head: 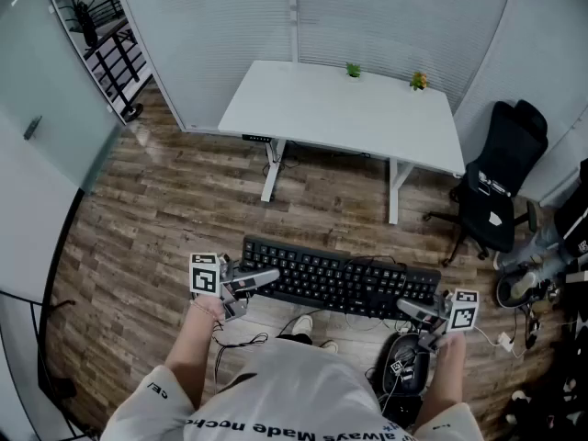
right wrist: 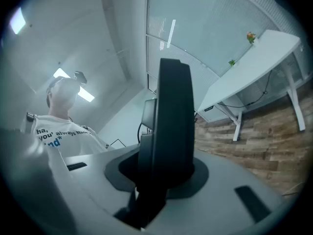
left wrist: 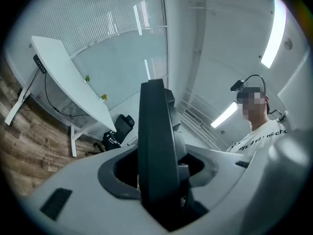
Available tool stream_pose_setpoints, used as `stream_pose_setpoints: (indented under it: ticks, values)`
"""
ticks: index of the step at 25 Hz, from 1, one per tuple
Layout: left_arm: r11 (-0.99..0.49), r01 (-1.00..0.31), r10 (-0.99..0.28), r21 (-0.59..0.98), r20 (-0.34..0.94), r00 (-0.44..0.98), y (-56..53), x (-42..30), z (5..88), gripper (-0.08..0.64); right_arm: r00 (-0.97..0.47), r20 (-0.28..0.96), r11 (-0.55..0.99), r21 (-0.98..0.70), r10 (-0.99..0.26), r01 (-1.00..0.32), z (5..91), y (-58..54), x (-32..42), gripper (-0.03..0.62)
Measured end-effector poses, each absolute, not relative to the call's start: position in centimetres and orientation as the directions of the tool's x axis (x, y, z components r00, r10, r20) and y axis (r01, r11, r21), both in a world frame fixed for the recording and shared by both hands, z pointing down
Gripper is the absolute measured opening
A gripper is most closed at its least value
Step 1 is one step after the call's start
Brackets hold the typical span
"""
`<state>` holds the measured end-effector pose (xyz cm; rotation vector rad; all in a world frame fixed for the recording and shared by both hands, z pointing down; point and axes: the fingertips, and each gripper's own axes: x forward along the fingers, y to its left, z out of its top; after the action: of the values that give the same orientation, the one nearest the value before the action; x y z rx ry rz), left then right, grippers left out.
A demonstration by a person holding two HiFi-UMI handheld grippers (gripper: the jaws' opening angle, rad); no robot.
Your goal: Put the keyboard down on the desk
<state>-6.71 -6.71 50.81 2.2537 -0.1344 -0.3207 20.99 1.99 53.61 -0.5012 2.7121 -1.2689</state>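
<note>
1. Black keyboard (head: 342, 278) hangs in the air over the wood floor (head: 165, 219), well short of the white desk (head: 340, 113).
2. Left gripper (head: 246, 286) clamps the keyboard's left end.
3. Right gripper (head: 421, 312) clamps its right end.

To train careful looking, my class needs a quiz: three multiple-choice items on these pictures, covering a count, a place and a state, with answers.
1. How many small plants stand on the desk? A one; B two; C four.
2. Where is the keyboard? A on the desk; B under the desk; C held in the air.
3. The left gripper is: A shut on the keyboard; B open, empty; C out of view.
Answers: B, two at its far edge; C, left and right gripper carry its ends; A, its fingers clamp one end.
</note>
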Motion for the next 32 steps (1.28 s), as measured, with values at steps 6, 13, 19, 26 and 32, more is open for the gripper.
stream_pose_setpoints:
  ticks: [6,13,19,26,32]
  values:
    - [-0.631,0.018,-0.228,0.775,-0.208,0.951,-7.1,-7.2,50.8,0.236,-0.933,0.055,0.580,-0.770,-0.355,-0.267,53.6,1.7,20.7,0.129]
    - [-0.626,0.032,-0.216,0.779,-0.212,0.953,-7.2,-7.2,50.4,0.238,-0.905,0.009,0.549,-0.793,-0.426,-0.266,52.8,2.0,21.2,0.143]
    - [-0.621,0.021,-0.221,0.783,-0.201,0.954,-7.6,-7.2,50.4,0.238,-0.889,-0.007,0.537,-0.799,-0.459,-0.271,52.5,2.0,21.2,0.138]
    - [-0.617,0.024,-0.211,0.786,-0.195,0.958,-7.5,-7.1,50.3,0.238,-0.887,-0.007,0.531,-0.803,-0.462,-0.270,52.8,2.0,21.2,0.133]
    - [-0.603,0.015,-0.220,0.798,-0.184,0.958,-7.4,-7.4,50.6,0.238,-0.889,-0.001,0.520,-0.811,-0.458,-0.267,53.1,1.9,20.9,0.133]
